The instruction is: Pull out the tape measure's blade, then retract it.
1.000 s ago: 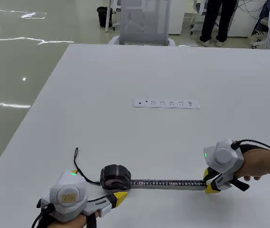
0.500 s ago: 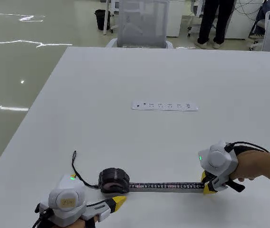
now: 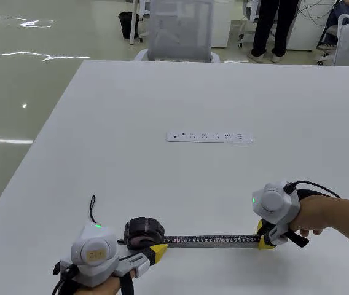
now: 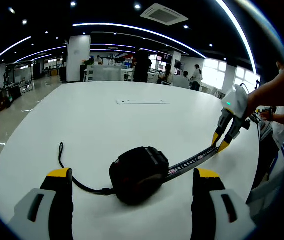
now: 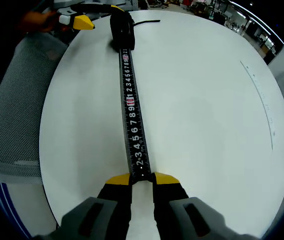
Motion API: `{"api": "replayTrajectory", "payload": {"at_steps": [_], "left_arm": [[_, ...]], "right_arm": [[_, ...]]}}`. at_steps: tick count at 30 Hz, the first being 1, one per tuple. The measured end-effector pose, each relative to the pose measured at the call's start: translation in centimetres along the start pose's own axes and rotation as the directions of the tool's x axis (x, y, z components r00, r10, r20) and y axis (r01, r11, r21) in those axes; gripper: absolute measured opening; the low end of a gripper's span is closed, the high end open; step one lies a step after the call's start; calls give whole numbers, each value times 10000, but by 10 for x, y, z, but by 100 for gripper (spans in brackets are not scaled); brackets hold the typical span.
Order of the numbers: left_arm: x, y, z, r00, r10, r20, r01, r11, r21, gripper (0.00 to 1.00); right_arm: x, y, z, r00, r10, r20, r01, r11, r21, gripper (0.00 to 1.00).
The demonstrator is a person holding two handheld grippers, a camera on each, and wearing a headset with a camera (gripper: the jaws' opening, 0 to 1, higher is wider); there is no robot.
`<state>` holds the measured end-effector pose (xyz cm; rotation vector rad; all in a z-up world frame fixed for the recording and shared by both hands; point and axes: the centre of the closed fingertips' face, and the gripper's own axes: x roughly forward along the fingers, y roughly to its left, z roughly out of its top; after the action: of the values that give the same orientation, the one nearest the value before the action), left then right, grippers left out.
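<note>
Blade [image 5: 131,110] extension, apparently near its end: the right gripper [image 5: 142,179] is clamped on the blade's tip, with the tape measure case [image 3: 144,232] well ahead of it on the desk [image 3: 193,98]. The left gripper [image 4: 133,175] has its jaws apart, the case between them and seemingly touching neither. The next move probably calls for guiding the tip back toward the case under control. The right gripper view gives the readable scale; the left gripper view shows the case's cord [image 4: 89,190].

A white table [image 3: 254,92] fills the middle; a grey mesh chair [image 3: 179,27] stands top centre, a dark bin [image 3: 125,23] upper left, on glossy floor [image 3: 21,92].
</note>
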<state>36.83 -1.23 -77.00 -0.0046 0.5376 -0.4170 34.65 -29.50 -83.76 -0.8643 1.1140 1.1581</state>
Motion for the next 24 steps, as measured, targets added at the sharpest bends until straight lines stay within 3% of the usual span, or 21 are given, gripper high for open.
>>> {"api": "replayTrajectory", "payload": {"at_steps": [2,8,12,14,24], "left_arm": [[7,0,-1,9993,351,-123,-349,9993,101,99],[19,-8,1,9968,771,-206,-763,9963,387,98],[22,-1,-2,9919,1232,-325,-1235,9923,-94,98],[24,-1,-3,9915,1233,-407,-1253,9909,-488,98],[25,2,-9,9879,1421,-617,-1467,9862,-767,93]], "right_arm": [[-1,0,0,10000,-20,55,20,10000,98,15],[-1,1,1,9996,-132,234,130,9999,102,15],[1,-1,0,9995,-181,277,177,9997,158,15],[-1,1,1,9995,-169,261,166,9998,113,16],[0,1,1,9998,-223,2,222,9995,225,15]]}}
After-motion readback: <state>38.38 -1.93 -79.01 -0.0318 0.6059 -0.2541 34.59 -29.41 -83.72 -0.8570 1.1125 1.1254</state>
